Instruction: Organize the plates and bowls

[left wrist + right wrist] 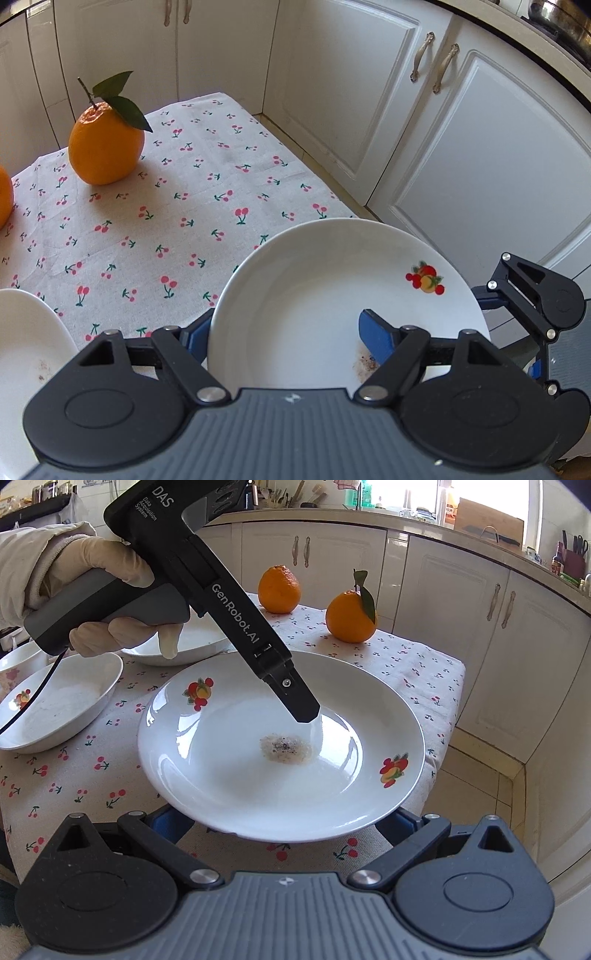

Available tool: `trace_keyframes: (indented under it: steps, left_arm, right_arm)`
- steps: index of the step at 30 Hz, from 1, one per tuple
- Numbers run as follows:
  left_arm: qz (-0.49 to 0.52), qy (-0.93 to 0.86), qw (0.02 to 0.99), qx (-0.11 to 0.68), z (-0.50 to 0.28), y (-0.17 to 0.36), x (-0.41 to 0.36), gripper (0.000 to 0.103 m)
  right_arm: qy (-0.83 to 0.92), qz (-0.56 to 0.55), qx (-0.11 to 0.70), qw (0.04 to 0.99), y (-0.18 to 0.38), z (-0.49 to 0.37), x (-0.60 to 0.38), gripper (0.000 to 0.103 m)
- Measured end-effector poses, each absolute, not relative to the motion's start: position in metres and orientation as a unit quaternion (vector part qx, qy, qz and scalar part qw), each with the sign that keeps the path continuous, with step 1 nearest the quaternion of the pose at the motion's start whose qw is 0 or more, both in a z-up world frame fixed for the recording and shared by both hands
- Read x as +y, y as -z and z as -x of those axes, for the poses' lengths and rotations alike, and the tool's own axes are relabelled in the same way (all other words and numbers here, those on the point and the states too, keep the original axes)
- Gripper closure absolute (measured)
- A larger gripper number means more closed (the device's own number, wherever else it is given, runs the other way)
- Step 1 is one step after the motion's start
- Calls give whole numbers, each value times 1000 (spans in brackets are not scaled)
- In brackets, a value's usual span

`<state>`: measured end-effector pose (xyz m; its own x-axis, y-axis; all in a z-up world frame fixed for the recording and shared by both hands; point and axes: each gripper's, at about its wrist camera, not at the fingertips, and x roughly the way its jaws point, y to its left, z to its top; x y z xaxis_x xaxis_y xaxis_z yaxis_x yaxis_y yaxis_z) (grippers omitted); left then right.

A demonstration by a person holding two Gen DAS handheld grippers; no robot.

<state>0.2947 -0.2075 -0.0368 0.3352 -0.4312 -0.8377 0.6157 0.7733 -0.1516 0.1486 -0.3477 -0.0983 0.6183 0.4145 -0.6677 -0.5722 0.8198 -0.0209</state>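
Note:
A white deep plate [236, 775] with fruit decals and a brown food stain [284, 747] hangs tilted over the right end of the cherry-print table [417, 672]. My left gripper [308, 716], held by a gloved hand [110, 565], comes in over the far rim. It is shut on the plate [314, 280], one blue finger [373, 336] inside the dish and the other finger [197, 332] beneath it. My right gripper [286, 823] stands open at the near rim. Its two blue fingers [173, 821] are spread wide, their tips hidden under the plate. It also shows in the left wrist view as the right gripper [509, 332].
A shallow white dish [55, 701], another dish [192, 642] and a bowl [14, 664] sit on the table's left side. Two oranges [279, 589], one orange with a leaf [349, 616], stand at the back. White cabinets [480, 646] close in on the right.

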Motion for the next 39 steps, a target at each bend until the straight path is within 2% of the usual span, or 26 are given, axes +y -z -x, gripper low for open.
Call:
trace_keyframes:
  steps: [28,39]
  left_arm:
    - [-100,322,806,486,-304,54,-214,23]
    - [-114,316,820,463,-286,34,-206,17]
  right_arm:
    - [-265,118,357,888,106,-161,-347,0]
    - [-256,104,354,894,96,-143,-353,0]
